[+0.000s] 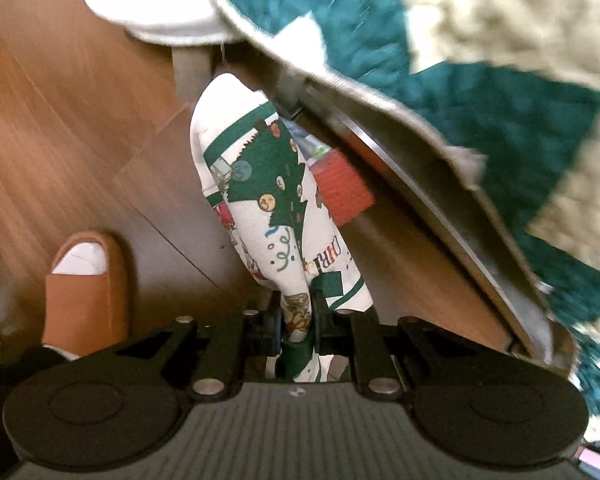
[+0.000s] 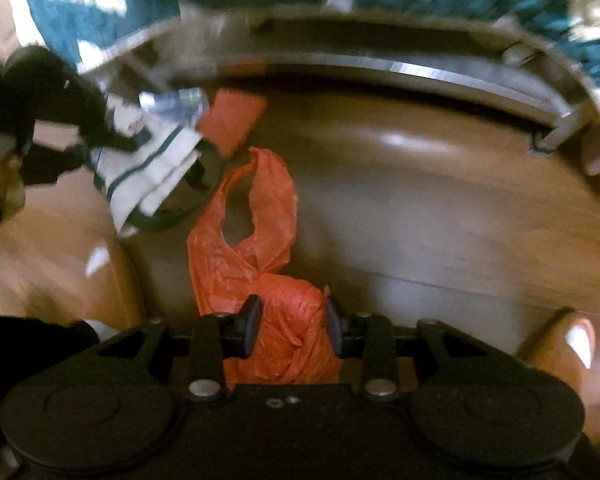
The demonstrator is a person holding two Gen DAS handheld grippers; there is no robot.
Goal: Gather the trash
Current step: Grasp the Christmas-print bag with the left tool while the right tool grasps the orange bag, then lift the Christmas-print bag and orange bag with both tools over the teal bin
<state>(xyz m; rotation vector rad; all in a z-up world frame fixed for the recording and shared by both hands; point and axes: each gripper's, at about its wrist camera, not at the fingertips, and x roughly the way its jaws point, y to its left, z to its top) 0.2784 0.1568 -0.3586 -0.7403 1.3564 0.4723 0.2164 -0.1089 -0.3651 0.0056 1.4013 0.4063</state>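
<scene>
left tongs [image 1: 296,322] clamped on printed napkin [image 1: 276,200], right tongs [image 2: 292,328] squeezing orange bag [image 2: 260,240]; loose bag tail could snag, slip free

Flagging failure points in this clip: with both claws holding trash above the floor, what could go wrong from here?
1. The left claw pinches only one end of the napkin; it could tear or slip.
2. The orange bag hangs loose from the right claw and might snag.
</scene>
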